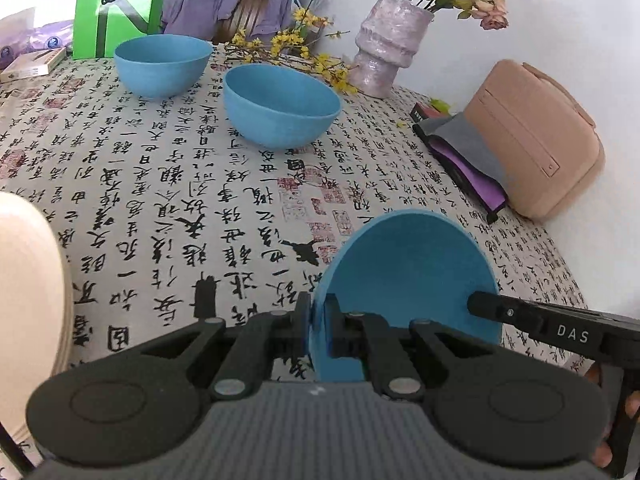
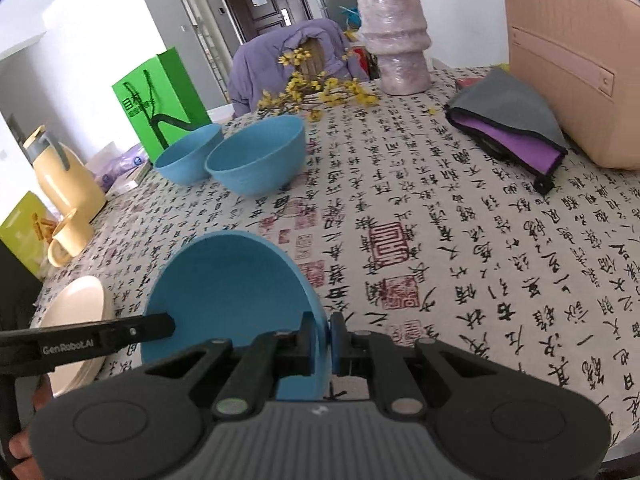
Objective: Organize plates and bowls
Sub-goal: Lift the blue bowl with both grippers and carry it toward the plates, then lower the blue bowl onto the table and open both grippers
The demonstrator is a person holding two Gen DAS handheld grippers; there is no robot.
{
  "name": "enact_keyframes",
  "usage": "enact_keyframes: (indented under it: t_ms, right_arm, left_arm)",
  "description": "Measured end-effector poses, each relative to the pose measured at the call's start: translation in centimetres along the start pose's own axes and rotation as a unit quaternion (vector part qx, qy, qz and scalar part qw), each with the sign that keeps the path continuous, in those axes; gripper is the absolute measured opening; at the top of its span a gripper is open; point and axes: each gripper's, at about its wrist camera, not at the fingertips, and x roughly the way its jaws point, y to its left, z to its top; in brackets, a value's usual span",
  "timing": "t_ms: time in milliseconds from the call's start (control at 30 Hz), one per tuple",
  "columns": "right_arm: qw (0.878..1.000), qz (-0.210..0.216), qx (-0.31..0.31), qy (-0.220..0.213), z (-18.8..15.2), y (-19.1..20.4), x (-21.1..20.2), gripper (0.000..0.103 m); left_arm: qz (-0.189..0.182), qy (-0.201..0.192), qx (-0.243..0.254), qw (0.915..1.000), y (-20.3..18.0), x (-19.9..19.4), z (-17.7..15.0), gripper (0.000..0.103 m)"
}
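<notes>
While both my grippers, left gripper (image 1: 316, 326) and right gripper (image 2: 323, 340), pinch the blue bowl's (image 1: 412, 280) opposite rims above the tablecloth (image 1: 160, 208), only my right view shows the yellow jug (image 2: 64, 178) and cream plates (image 2: 76, 304).

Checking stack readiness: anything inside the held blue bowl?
Held blue bowl: visible inside is bare; left gripper and right gripper pinch opposite rims, hiding small patches.

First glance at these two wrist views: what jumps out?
A blue bowl held up near the front, pinched at opposite rim edges by the left tool and the right tool. Behind it, two more blue bowls sit on the calligraphy-print tablecloth. A stack of cream plates lies at the left edge.
</notes>
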Motion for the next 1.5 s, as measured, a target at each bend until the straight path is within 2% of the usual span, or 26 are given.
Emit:
enact_keyframes:
  t_ms: [200,333,400,433,500,533,567,600,667,733,800,867,967,1033,1100,1400,1500]
  right_arm:
    - [1.0,0.004,0.004,0.009,0.9,-0.6,1.4,0.009]
    - [1.0,0.004,0.009,0.011,1.0,-0.7,2.4,0.012]
    - [1.0,0.003,0.009,0.012,1.0,-0.7,2.6,0.012]
    - [1.0,0.002,0.008,0.012,1.1,-0.7,2.7,0.012]
    - [1.0,-0.001,0.001,0.006,1.1,-0.5,2.6,0.015]
    - [1.0,-0.004,-0.004,0.0,1.1,-0.3,2.5,0.02]
    - [1.0,-0.009,-0.009,-0.003,1.1,-0.2,2.4,0.037]
    - [1.0,-0.016,-0.014,-0.008,1.2,0.0,2.2,0.054]
    - [0.999,-0.028,-0.023,-0.021,1.3,0.1,1.8,0.068]
    - [0.999,-0.036,-0.028,-0.029,1.5,0.1,1.3,0.07]
    - [0.998,-0.038,-0.029,-0.036,1.6,0.1,0.8,0.074]
    - [0.998,-0.04,-0.033,-0.044,1.5,0.1,0.2,0.077]
    - [0.996,-0.041,-0.038,-0.069,1.2,0.4,-1.1,0.089]
    - [0.994,-0.041,-0.045,-0.093,0.8,0.7,-2.3,0.091]
    - [0.991,-0.042,-0.05,-0.115,0.3,0.9,-3.3,0.099]
    - [0.982,-0.023,-0.07,-0.172,-2.9,2.7,-8.2,0.103]
    - [0.98,-0.008,-0.078,-0.183,-4.1,3.0,-9.5,0.103]
  left_arm:
    - [-0.002,0.008,-0.014,0.9999,0.3,1.2,0.9,0.009]
    - [-0.016,0.024,-0.022,0.9993,1.0,2.1,1.0,0.01]
    - [-0.02,0.025,-0.016,0.9994,1.0,2.2,1.0,0.015]
    - [-0.017,0.024,-0.013,0.9995,1.0,2.2,1.0,0.022]
    - [-0.01,0.014,-0.009,0.9998,1.0,2.0,1.0,0.054]
    - [-0.003,0.003,-0.005,1.0,1.0,1.8,1.0,0.056]
    - [0.002,-0.006,0.003,1.0,0.9,1.5,0.9,0.059]
    - [0.004,-0.009,0.008,0.9999,0.8,1.4,0.9,0.07]
    - [0.012,-0.02,0.01,0.9997,0.7,1.0,0.9,0.09]
    - [0.026,-0.035,0.021,0.9988,0.4,0.4,0.7,0.092]
    - [0.033,-0.038,0.03,0.9983,0.1,0.0,0.7,0.103]
    - [0.042,-0.046,0.036,0.9974,-0.2,-0.5,0.4,0.103]
    - [0.055,-0.05,0.047,0.9961,-0.5,-1.0,-0.1,0.103]
    - [0.063,-0.056,0.051,0.9951,-0.6,-1.7,-0.7,0.103]
    - [0.065,-0.068,0.055,0.9941,-0.6,-2.6,-1.5,0.103]
    - [0.092,-0.135,0.067,0.9842,-0.9,-8.0,-5.3,0.103]
    - [0.09,-0.15,0.067,0.9823,-0.7,-9.5,-6.5,0.103]
